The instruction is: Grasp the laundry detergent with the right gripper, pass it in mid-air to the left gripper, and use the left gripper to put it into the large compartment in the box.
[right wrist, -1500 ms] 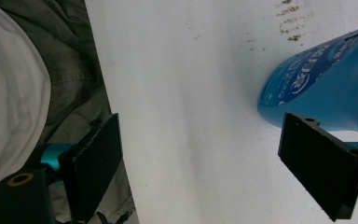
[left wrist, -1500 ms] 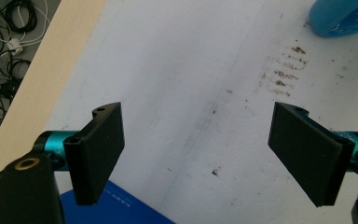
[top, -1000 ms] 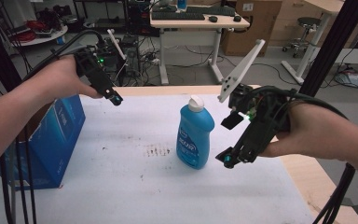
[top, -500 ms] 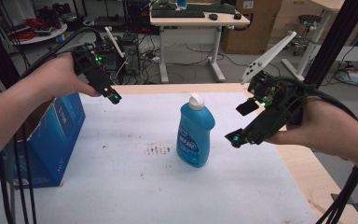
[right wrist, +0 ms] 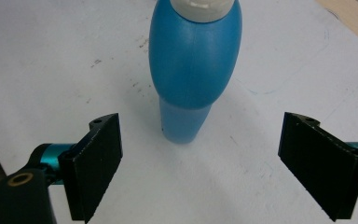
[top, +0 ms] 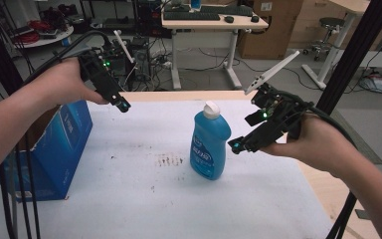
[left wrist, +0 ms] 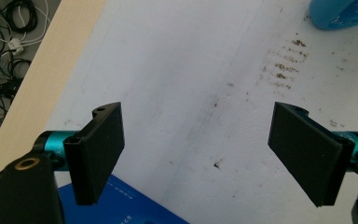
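A blue bottle (top: 209,145) with a white cap stands upright near the middle of the white table (top: 144,199). My right gripper (top: 236,146) hovers just to its right, open, with nothing between its jaws. From the right gripper view the bottle (right wrist: 193,70) stands ahead of the open right gripper (right wrist: 200,168), beyond the jaws. My left gripper (top: 122,105) is held high at the far left, above the blue box (top: 54,149). The left gripper view looks down on the table past the open left gripper (left wrist: 200,154), with the bottle's base (left wrist: 340,11) at the top right.
The blue cardboard box stands at the table's left side, and its top edge (left wrist: 121,207) lies under the left gripper. Brown stains (top: 168,160) mark the white cover left of the bottle. A black pole (top: 350,55) rises at the right. Desks and cables fill the background.
My right gripper has risen and swung a little rightward and toward the bottle's upper half. The left gripper has barely moved. The bottle stands as before.
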